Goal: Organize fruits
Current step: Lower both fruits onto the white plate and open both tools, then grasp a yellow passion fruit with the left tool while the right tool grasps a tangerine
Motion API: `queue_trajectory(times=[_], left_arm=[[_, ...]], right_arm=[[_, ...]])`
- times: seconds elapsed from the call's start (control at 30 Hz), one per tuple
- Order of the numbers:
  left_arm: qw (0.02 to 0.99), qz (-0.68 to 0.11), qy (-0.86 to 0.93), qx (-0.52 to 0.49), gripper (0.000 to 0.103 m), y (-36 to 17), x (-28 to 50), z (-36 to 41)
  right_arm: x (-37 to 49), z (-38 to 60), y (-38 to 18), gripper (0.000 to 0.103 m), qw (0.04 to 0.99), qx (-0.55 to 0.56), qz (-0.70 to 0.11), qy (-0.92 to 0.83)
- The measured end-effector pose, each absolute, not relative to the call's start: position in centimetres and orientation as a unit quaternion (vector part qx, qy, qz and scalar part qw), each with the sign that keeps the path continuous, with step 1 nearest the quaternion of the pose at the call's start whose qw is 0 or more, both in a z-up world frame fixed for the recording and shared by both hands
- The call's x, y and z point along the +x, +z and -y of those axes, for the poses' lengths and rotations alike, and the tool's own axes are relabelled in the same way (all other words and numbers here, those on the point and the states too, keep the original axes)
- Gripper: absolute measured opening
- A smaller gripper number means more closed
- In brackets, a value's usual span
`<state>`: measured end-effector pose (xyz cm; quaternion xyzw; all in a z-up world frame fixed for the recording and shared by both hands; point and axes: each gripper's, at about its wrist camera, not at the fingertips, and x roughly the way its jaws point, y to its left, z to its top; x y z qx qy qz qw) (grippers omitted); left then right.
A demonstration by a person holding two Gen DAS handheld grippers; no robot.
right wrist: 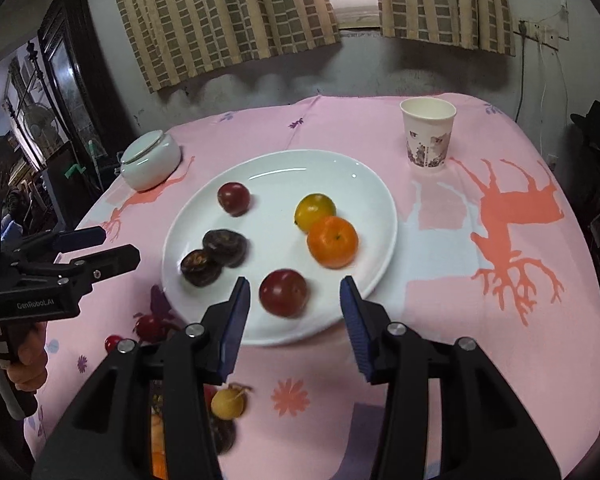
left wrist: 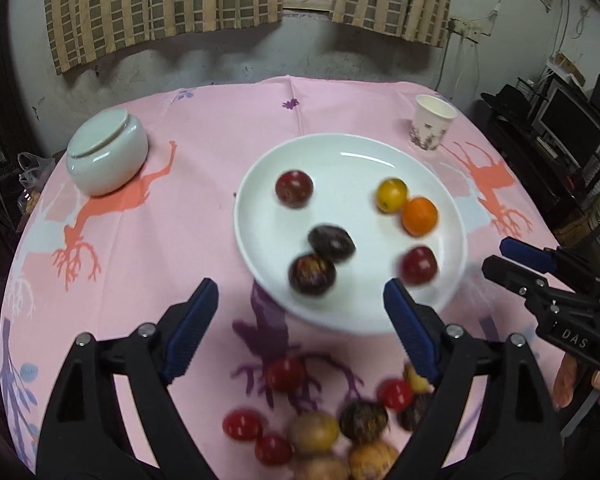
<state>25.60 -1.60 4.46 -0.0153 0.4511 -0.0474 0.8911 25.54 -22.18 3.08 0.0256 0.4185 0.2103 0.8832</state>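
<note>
A white plate (left wrist: pixel 340 152) (right wrist: pixel 340 168) on the pink cloth holds several fruits: a red plum (left wrist: pixel 294 188), a yellow fruit (left wrist: pixel 391 194), an orange (left wrist: pixel 419 216) (right wrist: pixel 332 242) and two dark fruits (left wrist: pixel 331 242) (right wrist: pixel 225 247). Another red plum (right wrist: pixel 284 292) (left wrist: pixel 419 265) lies at the plate's near rim. My right gripper (right wrist: pixel 294 280) (left wrist: pixel 496 254) stands around that plum with gaps on both sides. My left gripper (left wrist: pixel 300 286) (right wrist: pixel 120 245) is wide open and holds nothing, hovering over the plate's near edge. A loose pile of fruits (left wrist: pixel 320 428) lies on the cloth below it.
A white ceramic bowl (left wrist: pixel 107 152) (right wrist: pixel 151 160) sits upside down at the far left. A paper cup (left wrist: pixel 432 124) (right wrist: pixel 428 132) stands at the far right. A small yellow fruit (right wrist: pixel 227 402) lies under the right gripper. A hand (right wrist: pixel 24 356) holds the left gripper's handle.
</note>
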Motion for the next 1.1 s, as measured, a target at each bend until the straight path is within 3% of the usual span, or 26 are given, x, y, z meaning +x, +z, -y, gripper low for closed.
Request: queue_trajectory(times=[0.07,0.1,0.17,0.6,1.1], left_arm=[[0.892,-0.449,-0.055,-0.018,0.086,4.9,23.1,1.5],[0.892,-0.447,-0.060,-0.017,0.086,5.0,21.9,1.6],[0.894,-0.443,-0.065,-0.004,0.088,5.2,19.4,1.9],[0.898,-0.436,-0.046,0.042,0.091,1.4,7.6,3.6],[0.873,-0.483,-0.053,0.032,0.091,-2.7,5.9,4.9]], right_arm=[[23.4,22.3,3.6,0.050,0.883,0.028,-0.418,0.211],[22.3,22.5,3.7,0.059,0.884,0.028,-0.417,0.210],[20.0,22.6,3.9,0.065,0.889,0.028,-0.406,0.208],[11.4,22.7,0.1,0.065,0.866,0.084,-0.444,0.213],[9.2,23.3,-1.2,0.066,0.856,0.075,-0.465,0.212]])
